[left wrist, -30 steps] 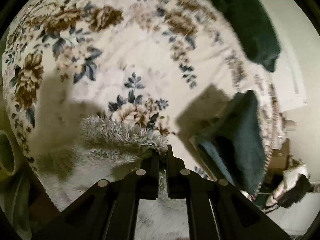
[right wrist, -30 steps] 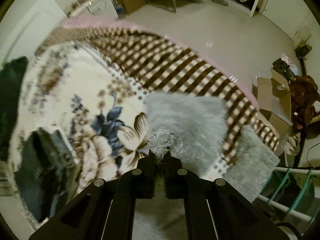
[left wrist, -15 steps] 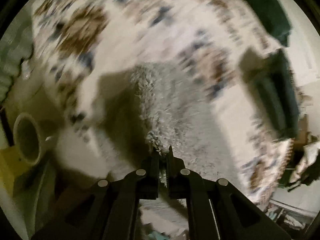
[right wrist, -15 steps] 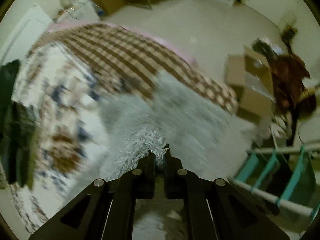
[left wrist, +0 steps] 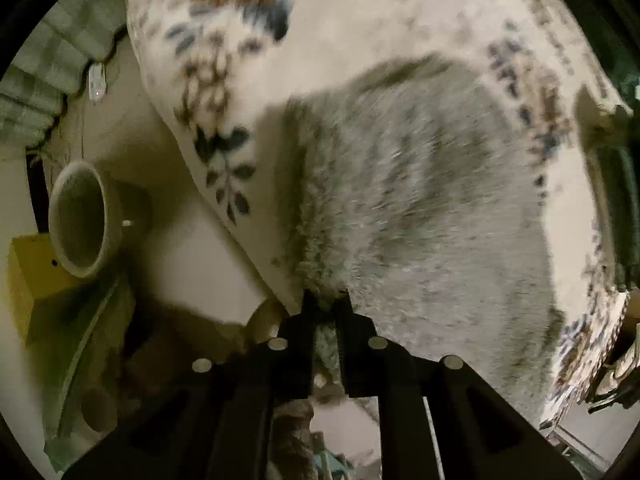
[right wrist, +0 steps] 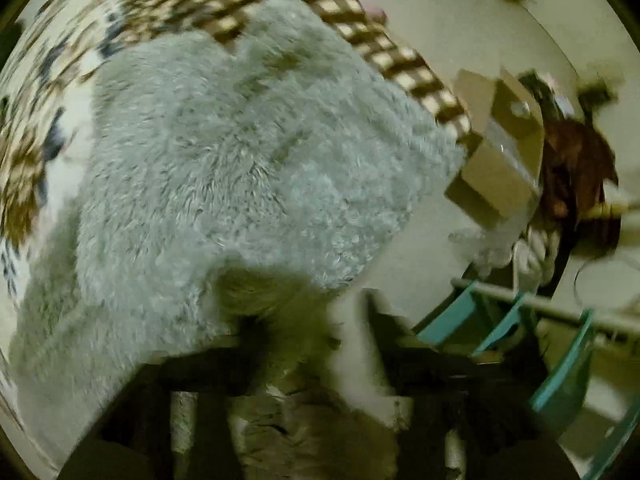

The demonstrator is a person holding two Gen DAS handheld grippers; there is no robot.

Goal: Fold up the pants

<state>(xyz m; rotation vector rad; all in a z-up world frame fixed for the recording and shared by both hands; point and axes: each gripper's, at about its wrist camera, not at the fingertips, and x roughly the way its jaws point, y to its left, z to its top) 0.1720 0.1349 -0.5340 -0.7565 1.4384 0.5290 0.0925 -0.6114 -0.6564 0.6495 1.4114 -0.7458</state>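
Swinging outward since a moment ago, both tongs are dragging the fluffy grey fleece pants (left wrist: 420,208) flat across the floral bedspread (left wrist: 360,12) toward six o'clock, the left gripper (left wrist: 326,304) pinching their edge, the right gripper's (right wrist: 304,320) closure being too blurred to tell.

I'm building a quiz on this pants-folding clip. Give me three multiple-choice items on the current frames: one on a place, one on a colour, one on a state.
1. Where do the fluffy pants lie?
A. On the floral blanket
B. In the cardboard box
C. On the bare floor

2. What colour are the pants?
A. Dark green
B. Light grey
C. Brown

3. What is the left gripper doing?
A. Open above the pants
B. Closed on the pants' edge
C. Holding the round pot

Answers: 1 A, floral print surrounds the fabric. 2 B, the pile is pale grey in both views. 3 B, fabric sits pinched between its fingers.
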